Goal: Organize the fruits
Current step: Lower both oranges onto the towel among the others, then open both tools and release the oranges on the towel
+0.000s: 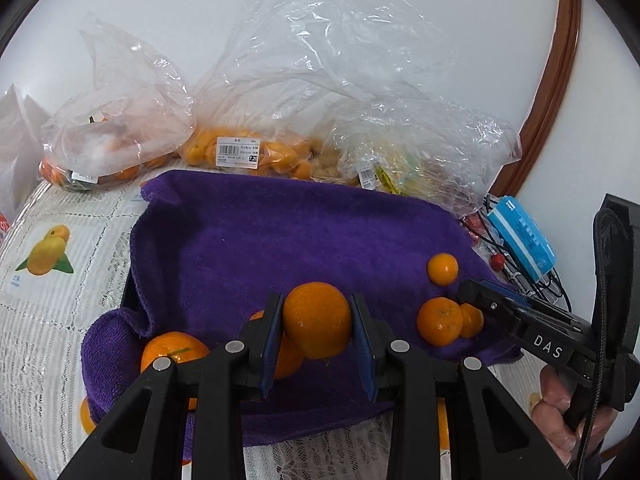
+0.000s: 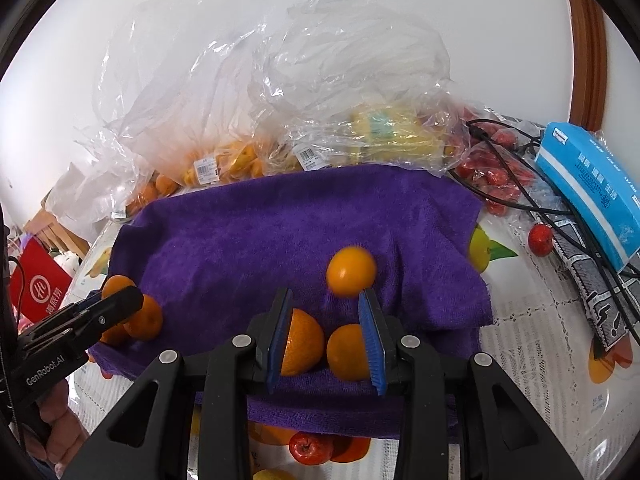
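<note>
The left tongs (image 1: 317, 322) are clenched on a mandarin (image 1: 317, 320), pads pressed to its two sides, low in the middle of the left wrist view above the purple towel (image 1: 260, 232). The right tongs (image 2: 327, 340) look released: two mandarins (image 2: 302, 342) lie on the towel between the blue pads (image 2: 370, 340), with a gap between the fruits, so neither seems squeezed. Another mandarin (image 2: 351, 270) sits just beyond, mid-frame. More fruit waits in plastic bags (image 1: 240, 152) along the upper part of both views. These fruits are light, round and soft-skinned; they will likely roll and bruise, so grip gently across the widest middle.
</note>
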